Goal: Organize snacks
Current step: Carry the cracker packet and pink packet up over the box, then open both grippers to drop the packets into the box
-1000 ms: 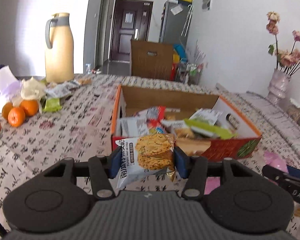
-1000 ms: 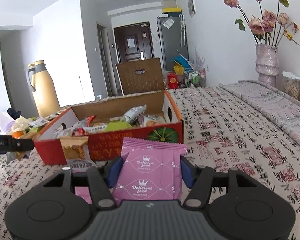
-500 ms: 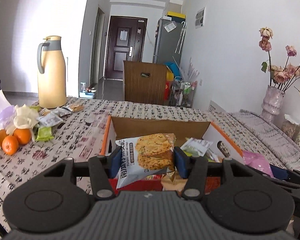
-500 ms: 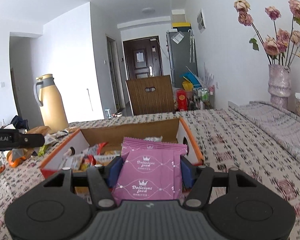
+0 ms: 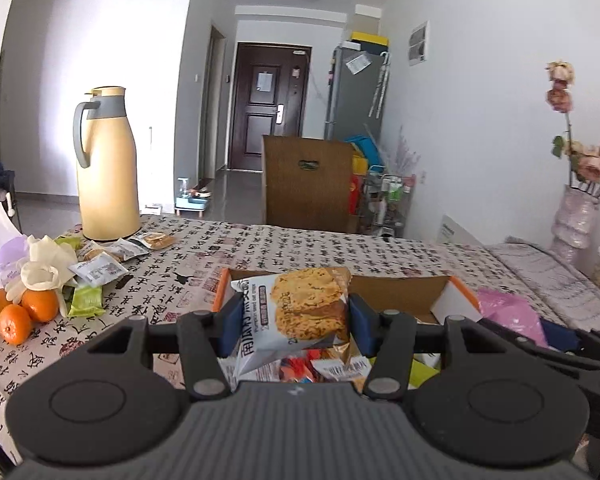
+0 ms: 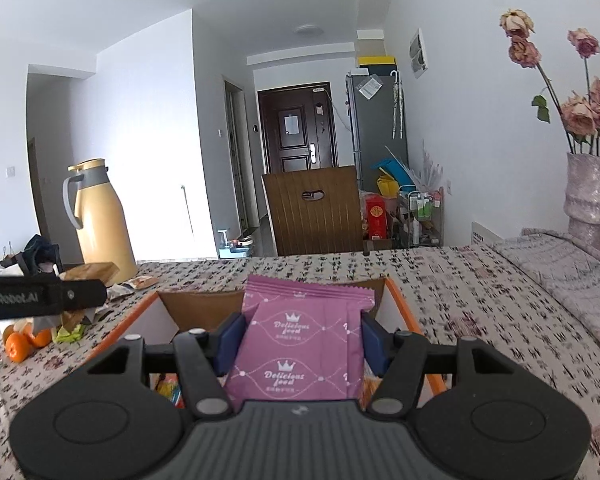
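Left hand-held gripper (image 5: 292,322) pinches a cracker packet (image 5: 296,312) at lower centre of its frame. Right hand-held gripper (image 6: 300,344) clamps a purple packet (image 6: 300,344). Both hang over the open cardboard box (image 5: 400,296), seemingly ready for dropping in.

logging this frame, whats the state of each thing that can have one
left gripper: shut on cracker packet
cracker packet: sealed, held above the box
right gripper: shut on purple snack packet
purple snack packet: sealed, held upright
cardboard box: open, snacks inside
thermos jug: upright, lid on
front door: closed
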`<action>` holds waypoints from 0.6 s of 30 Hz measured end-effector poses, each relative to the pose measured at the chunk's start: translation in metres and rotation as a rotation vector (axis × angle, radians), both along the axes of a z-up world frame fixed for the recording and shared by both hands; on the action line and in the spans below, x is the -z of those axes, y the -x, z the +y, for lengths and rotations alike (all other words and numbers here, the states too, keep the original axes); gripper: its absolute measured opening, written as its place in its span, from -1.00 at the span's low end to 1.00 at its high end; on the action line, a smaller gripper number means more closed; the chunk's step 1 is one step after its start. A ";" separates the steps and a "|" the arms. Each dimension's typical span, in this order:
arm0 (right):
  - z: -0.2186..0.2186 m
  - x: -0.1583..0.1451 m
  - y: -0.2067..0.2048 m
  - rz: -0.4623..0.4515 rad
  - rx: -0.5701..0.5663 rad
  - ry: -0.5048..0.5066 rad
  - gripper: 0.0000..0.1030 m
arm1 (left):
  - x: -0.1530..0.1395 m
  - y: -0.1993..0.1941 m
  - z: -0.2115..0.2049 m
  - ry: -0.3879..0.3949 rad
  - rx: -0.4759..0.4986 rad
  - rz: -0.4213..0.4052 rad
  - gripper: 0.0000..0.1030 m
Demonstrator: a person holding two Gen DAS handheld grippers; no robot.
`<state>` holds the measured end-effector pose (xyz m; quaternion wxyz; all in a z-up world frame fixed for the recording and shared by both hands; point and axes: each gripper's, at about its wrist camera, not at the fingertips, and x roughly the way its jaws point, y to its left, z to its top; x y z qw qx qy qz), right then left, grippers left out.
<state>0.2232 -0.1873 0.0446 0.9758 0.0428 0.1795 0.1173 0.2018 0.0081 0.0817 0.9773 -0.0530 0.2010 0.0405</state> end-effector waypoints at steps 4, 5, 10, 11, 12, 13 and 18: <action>0.007 -0.002 -0.022 0.001 -0.005 0.010 0.17 | 0.000 -0.020 0.003 -0.008 -0.028 0.010 0.06; 0.008 -0.002 -0.027 0.003 -0.005 0.013 0.17 | 0.000 -0.025 0.004 -0.010 -0.036 0.013 0.06; 0.012 0.003 -0.054 0.025 0.002 0.025 0.17 | 0.007 -0.048 0.009 -0.003 -0.072 0.026 0.06; 0.013 0.006 -0.058 0.030 0.003 0.025 0.17 | 0.010 -0.052 0.010 0.000 -0.080 0.026 0.06; 0.014 0.008 -0.062 0.035 0.005 0.024 0.17 | 0.013 -0.054 0.011 0.005 -0.085 0.027 0.06; 0.014 0.011 -0.065 0.041 0.007 0.023 0.17 | 0.016 -0.057 0.012 0.011 -0.087 0.025 0.06; 0.019 0.031 -0.073 0.059 0.008 0.027 0.17 | 0.031 -0.061 0.013 0.001 -0.086 -0.006 0.07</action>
